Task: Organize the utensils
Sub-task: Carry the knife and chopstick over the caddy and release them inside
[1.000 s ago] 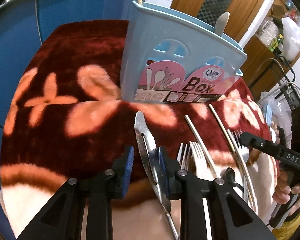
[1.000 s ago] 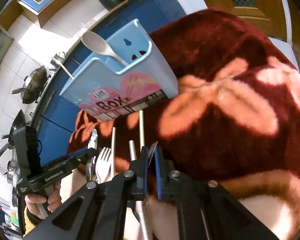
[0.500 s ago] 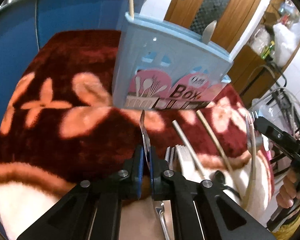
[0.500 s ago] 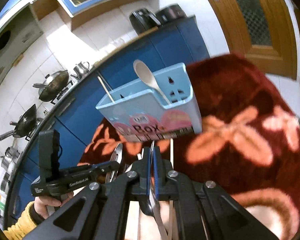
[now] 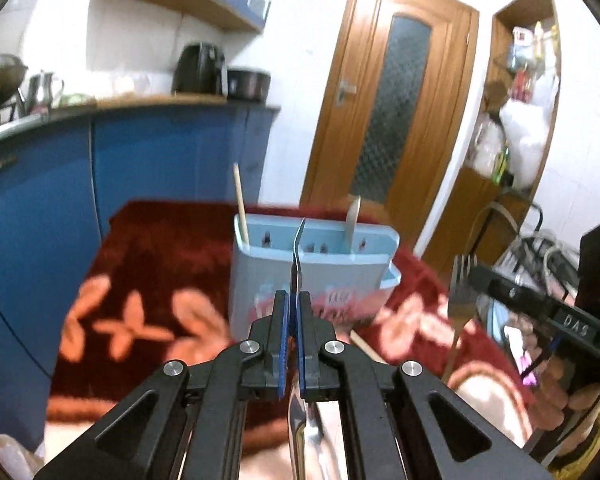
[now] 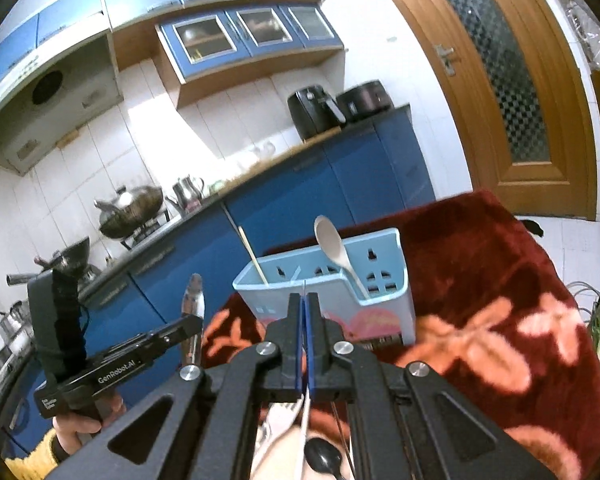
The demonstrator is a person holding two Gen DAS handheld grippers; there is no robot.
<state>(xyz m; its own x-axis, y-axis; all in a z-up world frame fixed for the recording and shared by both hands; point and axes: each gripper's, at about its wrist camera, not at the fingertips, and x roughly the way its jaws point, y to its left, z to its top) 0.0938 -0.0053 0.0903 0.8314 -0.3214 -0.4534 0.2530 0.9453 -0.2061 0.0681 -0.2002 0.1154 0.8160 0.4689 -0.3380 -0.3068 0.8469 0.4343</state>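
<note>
A light blue utensil box [image 5: 314, 264] stands on the red flowered blanket [image 5: 148, 280]; it also shows in the right wrist view [image 6: 332, 292]. It holds a chopstick [image 5: 239, 204] and a pale spoon [image 6: 334, 250]. My left gripper [image 5: 295, 320] is shut on a table knife [image 5: 297, 256], blade up, raised in front of the box. My right gripper [image 6: 304, 320] is shut on a metal fork [image 5: 460, 292], tines up, held to the right of the box. The knife also shows at the left of the right wrist view [image 6: 192, 312].
More cutlery lies on the blanket below the grippers: a white fork [image 6: 278, 424] and a dark spoon [image 6: 322, 454]. A chopstick [image 5: 364, 346] lies by the box. Blue kitchen cabinets [image 5: 140, 160] stand behind the table, a wooden door [image 5: 384, 100] at the back right.
Both grippers have lifted off the blanket with their utensils, the left with the knife after closing on it, the right with the fork. Both views now look level at the box.
</note>
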